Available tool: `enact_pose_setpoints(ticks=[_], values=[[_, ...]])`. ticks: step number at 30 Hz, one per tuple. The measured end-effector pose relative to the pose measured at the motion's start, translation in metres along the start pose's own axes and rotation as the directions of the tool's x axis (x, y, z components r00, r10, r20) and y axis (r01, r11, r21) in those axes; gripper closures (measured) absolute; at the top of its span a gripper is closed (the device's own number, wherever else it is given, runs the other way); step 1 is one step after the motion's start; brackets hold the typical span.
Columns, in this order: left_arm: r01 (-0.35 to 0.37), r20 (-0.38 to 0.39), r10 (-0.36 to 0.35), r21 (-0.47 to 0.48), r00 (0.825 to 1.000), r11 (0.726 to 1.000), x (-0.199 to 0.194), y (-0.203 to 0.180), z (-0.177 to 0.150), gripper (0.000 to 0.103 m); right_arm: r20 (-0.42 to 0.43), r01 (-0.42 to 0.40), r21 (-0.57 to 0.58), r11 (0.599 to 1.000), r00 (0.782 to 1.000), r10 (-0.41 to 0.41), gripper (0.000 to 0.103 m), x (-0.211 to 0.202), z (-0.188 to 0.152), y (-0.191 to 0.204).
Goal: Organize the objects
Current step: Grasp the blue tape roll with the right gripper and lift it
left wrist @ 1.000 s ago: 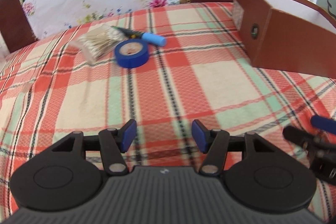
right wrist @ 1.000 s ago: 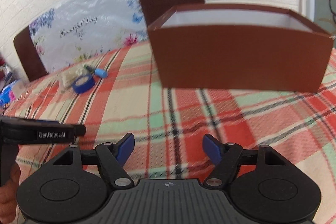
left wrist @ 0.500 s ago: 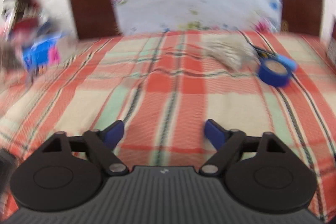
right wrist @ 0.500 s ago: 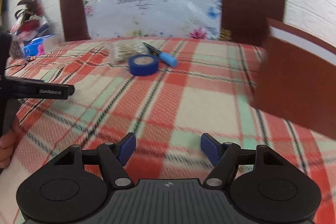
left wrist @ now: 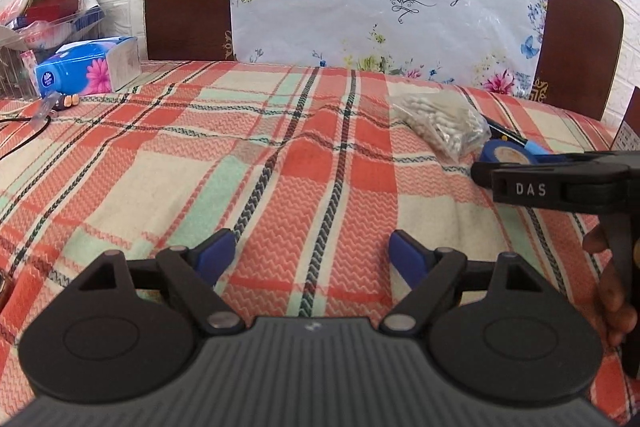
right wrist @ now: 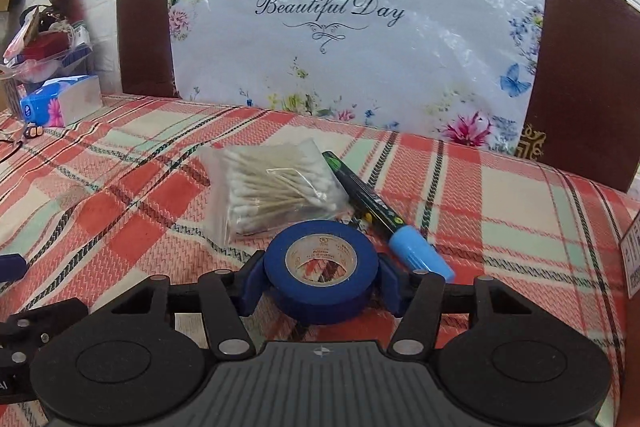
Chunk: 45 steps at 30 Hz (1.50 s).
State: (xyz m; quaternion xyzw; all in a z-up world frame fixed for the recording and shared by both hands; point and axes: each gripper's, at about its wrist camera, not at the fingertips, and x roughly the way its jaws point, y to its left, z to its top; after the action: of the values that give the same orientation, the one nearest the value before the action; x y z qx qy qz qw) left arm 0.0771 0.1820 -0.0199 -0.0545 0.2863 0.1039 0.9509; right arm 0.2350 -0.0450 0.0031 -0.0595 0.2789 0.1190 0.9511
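Right wrist view: the right gripper (right wrist: 320, 277) is closing, its blue pads touching both sides of the round blue tape roll (right wrist: 320, 273) lying on the checked red tablecloth (right wrist: 120, 211). The left gripper (left wrist: 312, 253) hangs wide, with nothing between its pads.

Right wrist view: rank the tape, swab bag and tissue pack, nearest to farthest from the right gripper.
1. Tape: between the closing jaws of the right gripper.
2. Swab bag: just beyond the tape, slightly left.
3. Tissue pack: far left, by the wall.
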Motion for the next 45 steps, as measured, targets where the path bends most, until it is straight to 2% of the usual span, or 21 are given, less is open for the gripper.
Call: enact_pose_setpoints(ticks=[5,11,14,16,17,18,19,21,25,28,31,35,37,40,41,42,45], values=[[0.000,-0.001,0.000,0.002,1.000,1.000,0.001,0.001,0.000,0.018,-0.004,-0.004,0.017,1.000,1.000,0.004,0.047,-0.025,-0.018,-0.003],[-0.004,-0.005,0.004,0.019,1.000,1.000,0.002,-0.001,0.000,0.017,-0.018,0.002,0.015,1.000,1.000,-0.002,0.047,-0.102,-0.070,-0.018],[-0.013,-0.015,0.013,0.052,1.000,0.999,0.002,-0.007,0.000,0.016,-0.025,0.063,0.047,0.997,0.998,-0.062,0.048,-0.153,-0.105,-0.034],[-0.027,-0.030,0.030,0.083,0.999,0.996,-0.001,-0.016,0.001,0.016,-0.025,0.137,0.078,0.988,0.991,-0.135,0.048,-0.185,-0.126,-0.046],[-0.015,-0.049,0.019,0.082,0.999,0.997,-0.004,-0.021,0.002,0.018,-0.026,0.173,0.099,0.980,0.985,-0.172,0.048,-0.198,-0.135,-0.054],[0.043,-0.082,-0.039,0.052,0.996,0.998,-0.010,-0.028,0.002,0.018,-0.028,0.211,0.120,0.970,0.977,-0.210,0.050,-0.208,-0.142,-0.061],[0.118,-0.105,-0.114,0.026,0.988,0.993,-0.018,-0.039,0.002,0.018,-0.032,0.246,0.145,0.958,0.969,-0.244,0.049,-0.215,-0.146,-0.066],[0.253,-0.143,-0.243,0.058,0.960,0.966,-0.036,-0.078,0.000,0.029,-0.033,0.262,0.179,0.948,0.965,-0.261,0.044,-0.222,-0.152,-0.073],[0.457,-0.253,-0.409,0.175,0.877,0.872,-0.073,-0.162,-0.008,0.035,-0.023,0.262,0.148,0.954,0.965,-0.262,0.043,-0.224,-0.155,-0.068],[0.519,-0.314,-0.444,0.219,0.839,0.826,-0.088,-0.202,-0.013,0.035,-0.020,0.243,0.161,0.957,0.970,-0.243,0.044,-0.227,-0.157,-0.072],[0.543,-0.374,-0.447,0.206,0.812,0.814,-0.089,-0.223,-0.020,0.037,-0.015,0.226,0.169,0.959,0.974,-0.226,0.044,-0.231,-0.161,-0.079],[0.543,-0.421,-0.417,0.242,0.805,0.804,-0.087,-0.243,-0.031,0.041,-0.022,0.210,0.158,0.965,0.978,-0.209,0.045,-0.229,-0.159,-0.082],[0.553,-0.445,-0.412,0.251,0.795,0.794,-0.083,-0.249,-0.034,0.046,-0.024,0.190,0.155,0.969,0.982,-0.189,0.046,-0.226,-0.158,-0.084],[0.570,-0.454,-0.423,0.259,0.784,0.779,-0.081,-0.256,-0.035,0.068,-0.016,0.178,0.128,0.976,0.984,-0.177,0.049,-0.223,-0.155,-0.082],[0.588,-0.464,-0.439,0.246,0.769,0.770,-0.081,-0.258,-0.034,0.083,-0.011,0.172,0.131,0.976,0.985,-0.172,0.049,-0.224,-0.154,-0.083],[0.591,-0.466,-0.442,0.242,0.767,0.770,-0.082,-0.259,-0.032,0.083,-0.002,0.172,0.139,0.975,0.985,-0.174,0.049,-0.226,-0.152,-0.084],[0.603,-0.411,-0.479,0.257,0.775,0.755,-0.097,-0.265,-0.014,0.083,0.087,0.204,0.150,0.967,0.972,-0.218,0.049,-0.239,-0.141,-0.091]])
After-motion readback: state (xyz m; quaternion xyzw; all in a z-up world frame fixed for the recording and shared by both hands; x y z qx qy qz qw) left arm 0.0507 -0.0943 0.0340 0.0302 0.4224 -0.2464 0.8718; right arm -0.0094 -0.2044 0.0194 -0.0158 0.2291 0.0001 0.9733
